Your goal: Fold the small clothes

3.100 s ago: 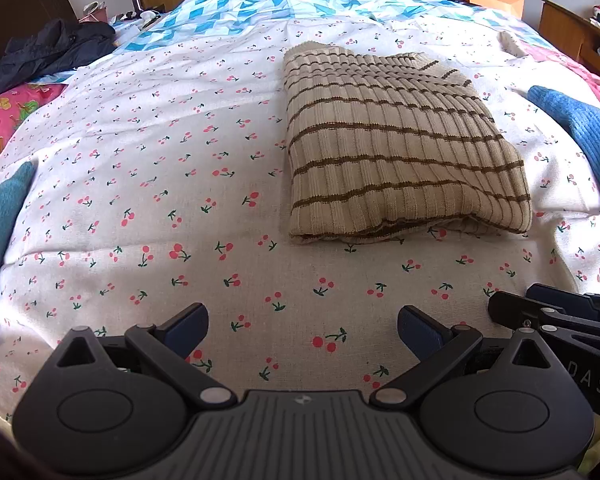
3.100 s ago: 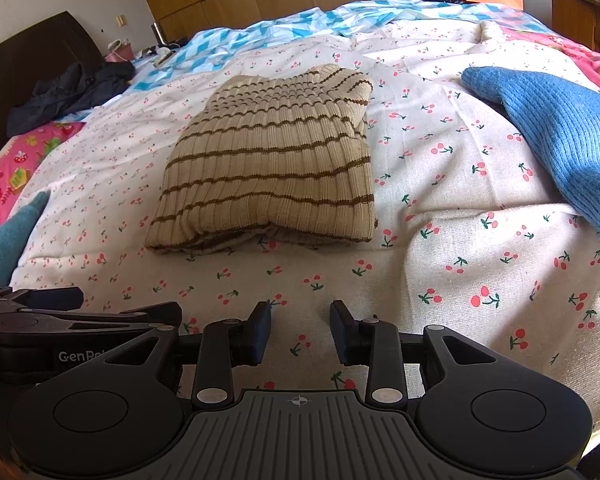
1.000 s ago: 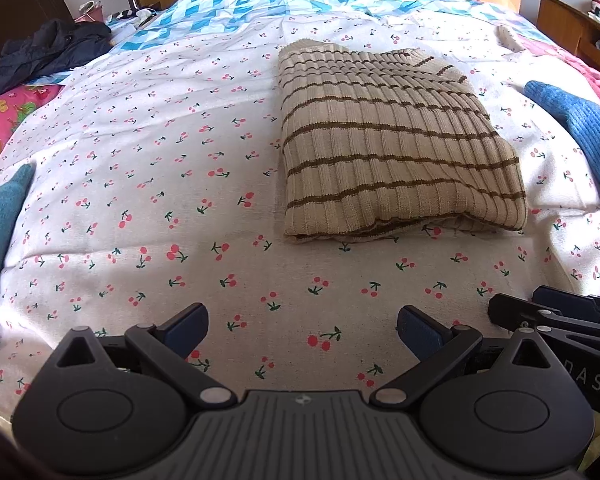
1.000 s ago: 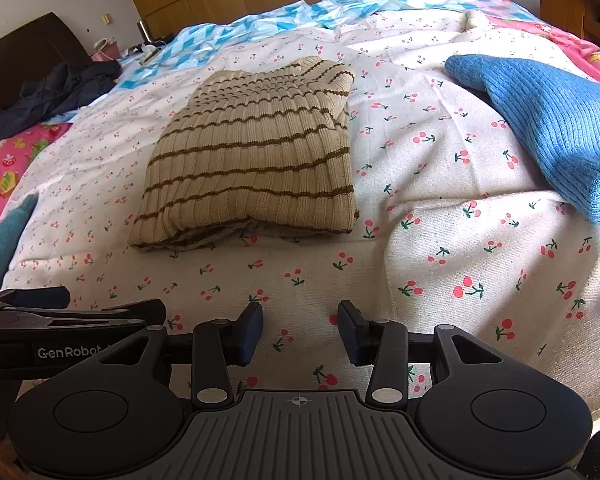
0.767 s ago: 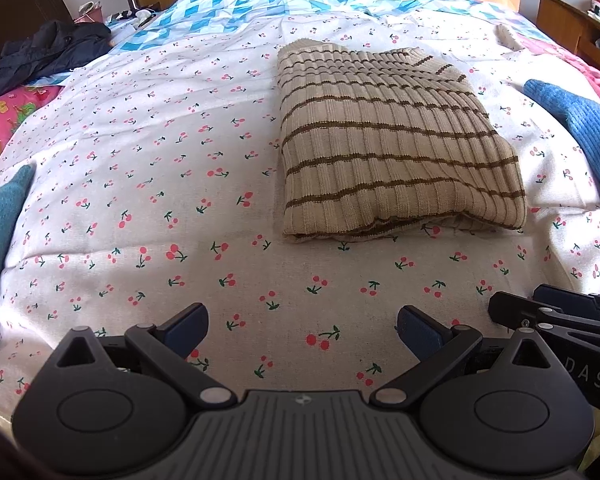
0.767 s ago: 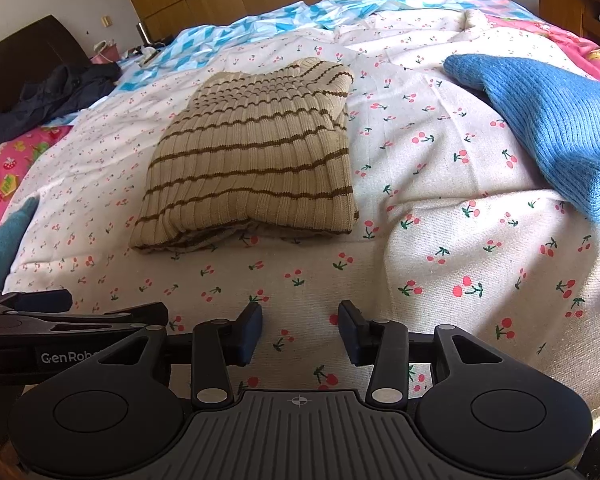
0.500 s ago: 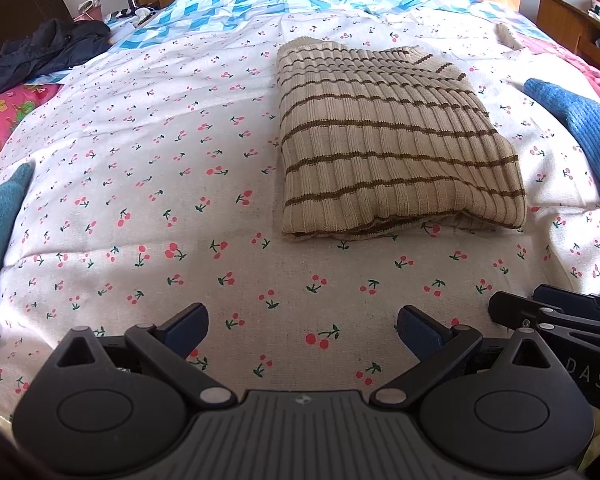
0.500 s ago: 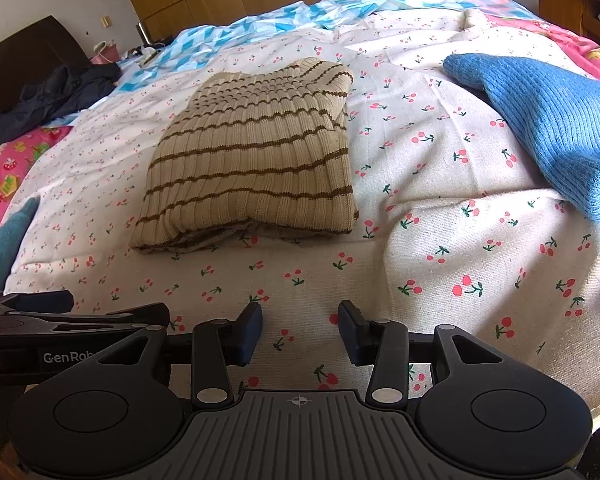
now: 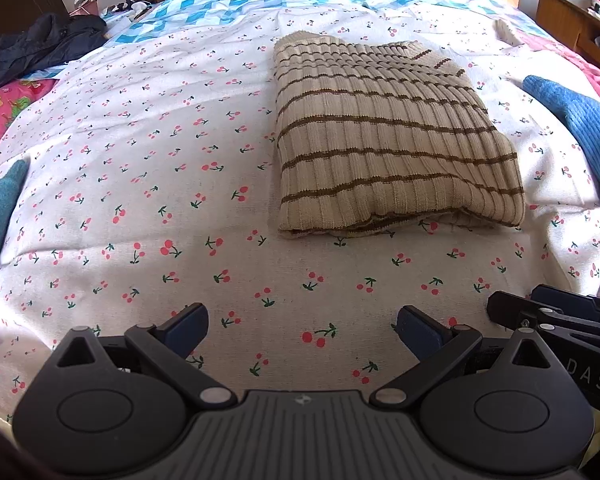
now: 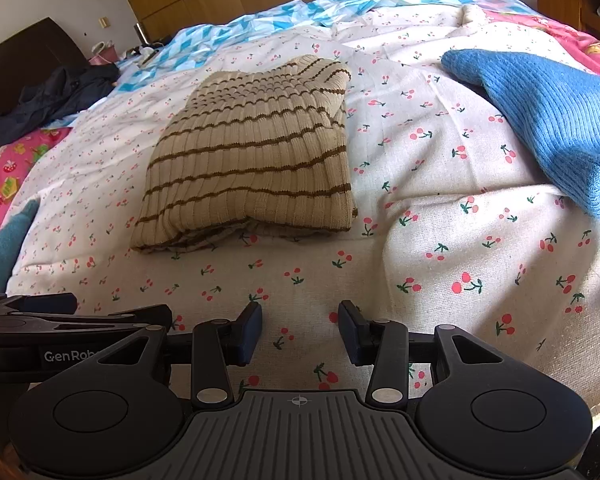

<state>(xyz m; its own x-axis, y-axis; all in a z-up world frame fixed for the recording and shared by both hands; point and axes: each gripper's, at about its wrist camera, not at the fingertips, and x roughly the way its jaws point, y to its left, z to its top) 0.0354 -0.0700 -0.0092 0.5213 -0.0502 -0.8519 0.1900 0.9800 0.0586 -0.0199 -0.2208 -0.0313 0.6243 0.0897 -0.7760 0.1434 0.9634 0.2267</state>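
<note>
Now | left tongs [image 9: 302, 328] wide open, empty | right tongs [image 10: 300, 330] part-open, empty | both short of folded sweater [image 9: 388, 140]

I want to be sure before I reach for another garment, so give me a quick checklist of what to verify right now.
1. Left claw open and holding nothing: ok.
2. Right claw open and holding nothing: ok.
3. Striped beige sweater folded into a compact rectangle on the cherry-print sheet, no sleeve hanging out: ok.
4. Both claws apart from the sweater, at the near edge of the bed: ok.
5. Blue knit garment lying unfolded on the right side, nothing on top of it: ok.
6. Whether the blue garment lies flat along its whole length: cannot tell, it runs out of frame.
</note>
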